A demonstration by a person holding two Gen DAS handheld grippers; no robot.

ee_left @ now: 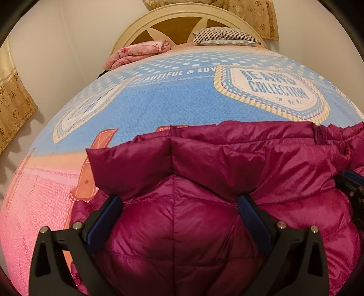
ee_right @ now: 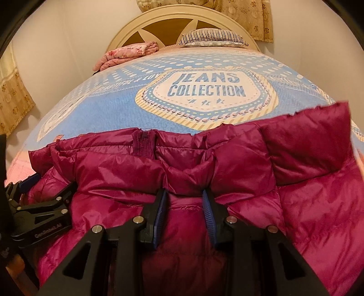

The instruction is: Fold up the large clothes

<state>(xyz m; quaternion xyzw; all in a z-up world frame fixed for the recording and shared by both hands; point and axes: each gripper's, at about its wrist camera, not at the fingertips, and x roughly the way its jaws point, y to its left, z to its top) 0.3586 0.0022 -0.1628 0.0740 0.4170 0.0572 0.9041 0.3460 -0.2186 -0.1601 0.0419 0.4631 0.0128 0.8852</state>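
Magenta quilted jacket [ee_right: 227, 164]; bedspread [ee_right: 109, 107] blue w/ white dots, pink edge; striped pillow [ee_right: 211, 37]; cream headboard [ee_right: 136, 25].

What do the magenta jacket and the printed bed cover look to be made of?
Jacket: thin, glossy synthetic shell, probably nylon or polyester, going by the sheen and the stitched, puffy quilted panels that suggest padding. Bed cover: matte, fuzzy surface with printed lettering, likely fleece or brushed fabric, though not certain.

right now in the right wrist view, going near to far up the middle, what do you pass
right gripper → magenta puffer jacket → jeans collection badge on the blue bedspread → striped pillow → cream headboard
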